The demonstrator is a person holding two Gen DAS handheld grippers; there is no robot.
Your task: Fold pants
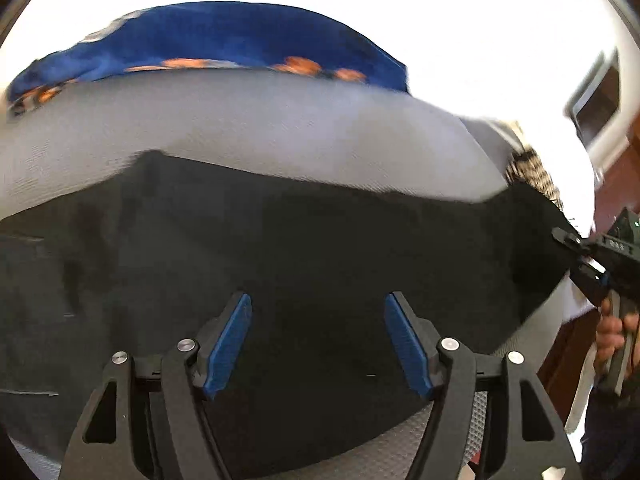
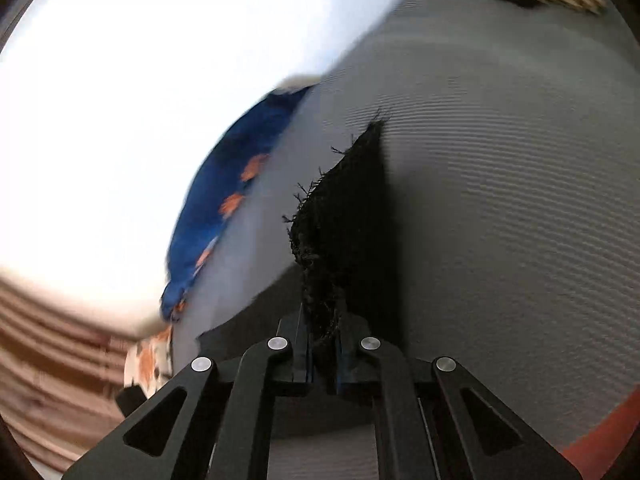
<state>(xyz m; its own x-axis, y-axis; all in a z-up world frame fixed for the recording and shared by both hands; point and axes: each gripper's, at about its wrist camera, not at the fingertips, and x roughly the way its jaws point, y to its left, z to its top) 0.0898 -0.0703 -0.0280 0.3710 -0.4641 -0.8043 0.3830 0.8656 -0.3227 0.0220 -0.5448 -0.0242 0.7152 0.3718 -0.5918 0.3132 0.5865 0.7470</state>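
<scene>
Black pants (image 1: 280,248) lie spread across a grey ribbed bed cover (image 1: 260,124). My left gripper (image 1: 318,344) hovers over the dark cloth, its blue-padded fingers (image 1: 230,340) wide apart with nothing pinched between them. At the right edge of the left wrist view my right gripper (image 1: 576,248) grips the far end of the pants. In the right wrist view that right gripper (image 2: 323,344) is shut on a frayed black hem of the pants (image 2: 340,220), which stands up from its tips above the grey cover (image 2: 500,200).
A blue cloth with orange patches (image 1: 208,44) lies at the far side of the cover; it also shows as the blue cloth (image 2: 224,208) to the left. A black-and-white patterned fabric (image 1: 532,172) sits at the right. A person's hand (image 1: 612,332) holds the right tool. Wood floor (image 2: 48,380) lies below.
</scene>
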